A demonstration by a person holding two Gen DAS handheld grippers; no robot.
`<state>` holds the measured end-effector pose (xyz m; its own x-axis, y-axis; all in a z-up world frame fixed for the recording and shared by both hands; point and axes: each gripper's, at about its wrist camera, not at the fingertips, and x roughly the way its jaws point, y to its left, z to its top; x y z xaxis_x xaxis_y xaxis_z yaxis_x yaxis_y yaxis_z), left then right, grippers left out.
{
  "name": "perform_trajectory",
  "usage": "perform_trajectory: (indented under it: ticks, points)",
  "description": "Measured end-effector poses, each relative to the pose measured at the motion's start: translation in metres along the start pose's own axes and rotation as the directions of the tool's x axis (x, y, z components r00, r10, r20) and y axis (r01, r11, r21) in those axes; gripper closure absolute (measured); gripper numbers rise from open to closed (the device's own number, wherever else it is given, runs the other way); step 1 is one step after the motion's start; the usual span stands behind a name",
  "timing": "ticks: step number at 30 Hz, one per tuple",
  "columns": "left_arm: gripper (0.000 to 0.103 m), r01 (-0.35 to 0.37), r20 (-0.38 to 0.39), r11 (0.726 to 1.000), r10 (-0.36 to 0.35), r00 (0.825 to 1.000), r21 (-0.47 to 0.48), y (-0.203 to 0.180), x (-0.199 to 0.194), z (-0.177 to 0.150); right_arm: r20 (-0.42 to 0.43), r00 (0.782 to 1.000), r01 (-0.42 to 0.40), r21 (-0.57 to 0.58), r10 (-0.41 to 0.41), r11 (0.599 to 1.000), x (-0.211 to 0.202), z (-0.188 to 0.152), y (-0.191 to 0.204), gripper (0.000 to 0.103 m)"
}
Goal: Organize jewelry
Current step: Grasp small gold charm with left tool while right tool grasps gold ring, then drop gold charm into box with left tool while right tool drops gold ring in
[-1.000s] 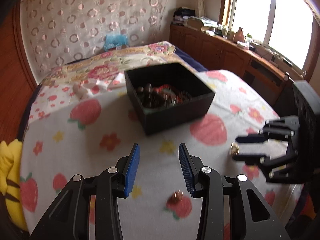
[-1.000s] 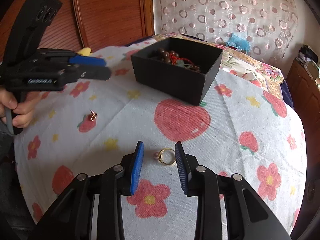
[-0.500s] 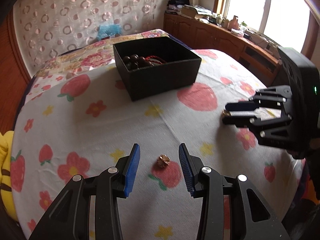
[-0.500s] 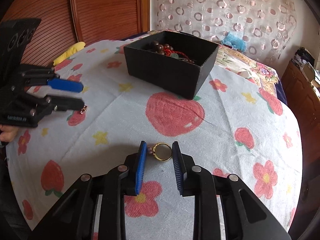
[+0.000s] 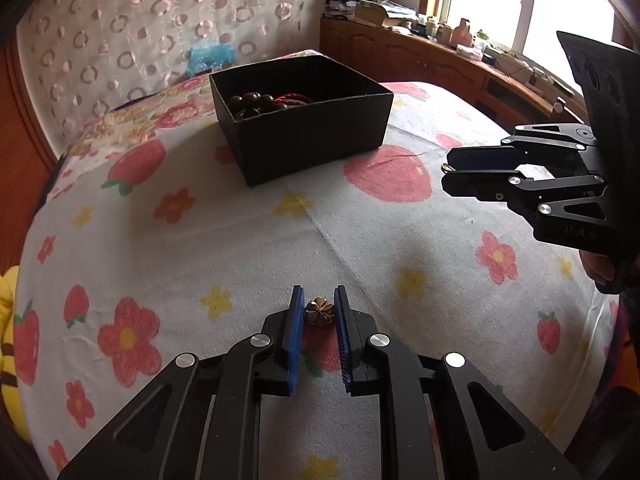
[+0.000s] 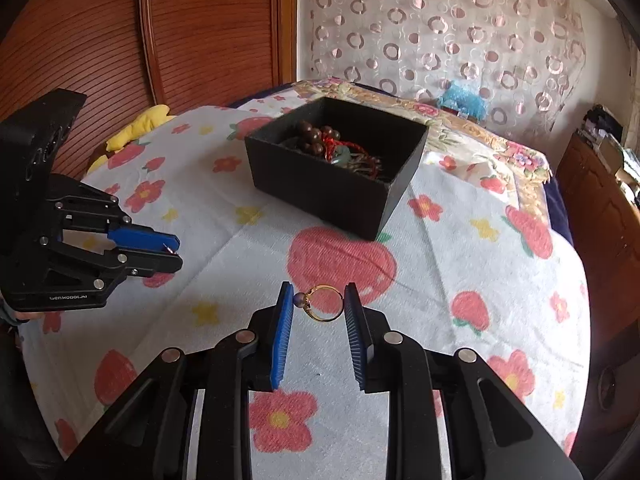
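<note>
Black box: we see a square black cardboard box [image 6: 340,196] standing open on the tablecloth, towards the far side of the round table.
Box contents: we make out a string of dark brown wooden beads [image 6: 316,138], a red cord [image 6: 340,148] and a green stone piece tangled together inside it.
Cloth: we see a white tablecloth printed with red strawberries, red flowers and yellow stars [image 5: 192,240] covering the whole table.
Left gripper: we see the left gripper [image 5: 319,312] low over the near edge of the cloth, its jaws having just been closing, with a small bronze flower-shaped earring [image 5: 319,311] between the blue pads.
Left grip: we see the left pad [image 5: 297,320] touching the earring and the right pad right against it; we judge them clamped on it, though a hair of a gap is hard to rule out in this view.
Right gripper: we see the right gripper [image 6: 318,308] low over a big strawberry print, jaws having narrowed around a thin gold ring with a small dark bead [image 6: 324,304].
Right grip: we see the bead meeting the left blue pad [image 6: 282,320] and the band meeting the right one, so the ring is pinched across its width.
Ring pose: we see the ring tilted, its hoop open towards us.
Hand: we see a person's fingers [image 5: 600,268] wrapped on the right gripper's handle.
Surroundings: we see a curtain with circle patterns [image 6: 440,20] and a wooden panel [image 6: 180,32] behind the table.
</note>
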<state>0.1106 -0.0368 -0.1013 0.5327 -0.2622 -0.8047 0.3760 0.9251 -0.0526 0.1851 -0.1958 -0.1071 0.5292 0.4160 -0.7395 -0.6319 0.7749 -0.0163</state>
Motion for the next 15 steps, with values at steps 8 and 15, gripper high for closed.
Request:
perform_trajectory:
  ticks: [8, 15]
  points:
    - [0.089, -0.002, 0.060, 0.999, 0.005, 0.998, -0.048, 0.010, -0.008, 0.019, 0.056, 0.998, 0.004, -0.002, -0.004, 1.000, -0.006, 0.023, -0.010, 0.075]
    - [0.089, 0.002, 0.128, 0.999, 0.004, 0.992, -0.049, 0.010, -0.013, 0.053, 0.114, 0.993, -0.014, 0.016, 0.012, 1.000, 0.007, 0.065, -0.025, 0.075]
